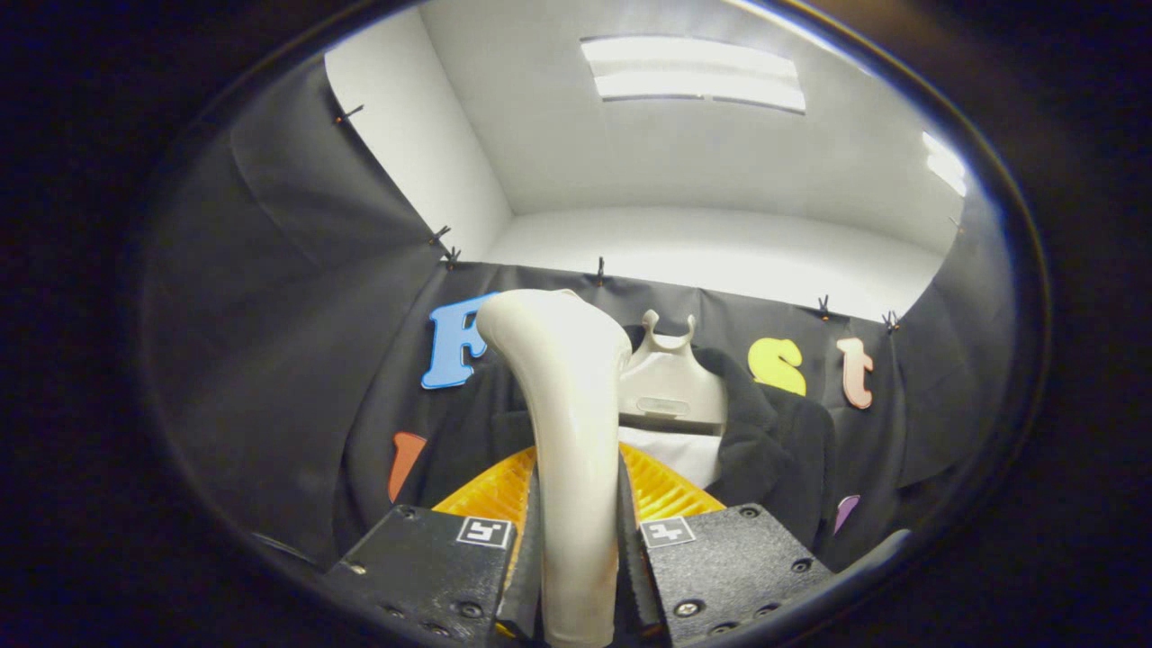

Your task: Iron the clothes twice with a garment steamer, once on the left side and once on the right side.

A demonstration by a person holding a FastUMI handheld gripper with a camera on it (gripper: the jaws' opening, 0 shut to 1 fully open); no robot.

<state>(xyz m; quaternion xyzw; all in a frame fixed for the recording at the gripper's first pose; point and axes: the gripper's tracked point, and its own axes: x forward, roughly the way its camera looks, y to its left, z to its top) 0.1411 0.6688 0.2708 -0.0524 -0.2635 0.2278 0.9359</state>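
Booth: white ceiling [684, 162] across the top of the frame, with a bright light panel [693, 74] at upper centre and a second one [945, 164] at far upper right. White wall [720, 256] runs in a band beneath it. Black cloth [270, 297] hangs down the left side and across the middle, pinned up along its top edge with small clips [600, 268].

Centre of frame: steamer [571, 450], cream-coloured, its handle rising from the bottom centre and curving up and to the left to a rounded end at mid-height. Gripper [576, 553] at bottom centre; both fingers [432, 562] press on the handle, one on each side, jaws clamped on it with no gap visible.

Behind the steamer, right of centre: hanger [670, 378], pale, with a forked top, against the cloth. Dark garment [774, 441] hangs on it, shoulders sloping down to both sides; the left shoulder is partly hidden by the steamer. A white panel [684, 454] shows at the garment's neck opening just below the hanger.

Steamer head vs. garment: touching or apart, cannot tell.
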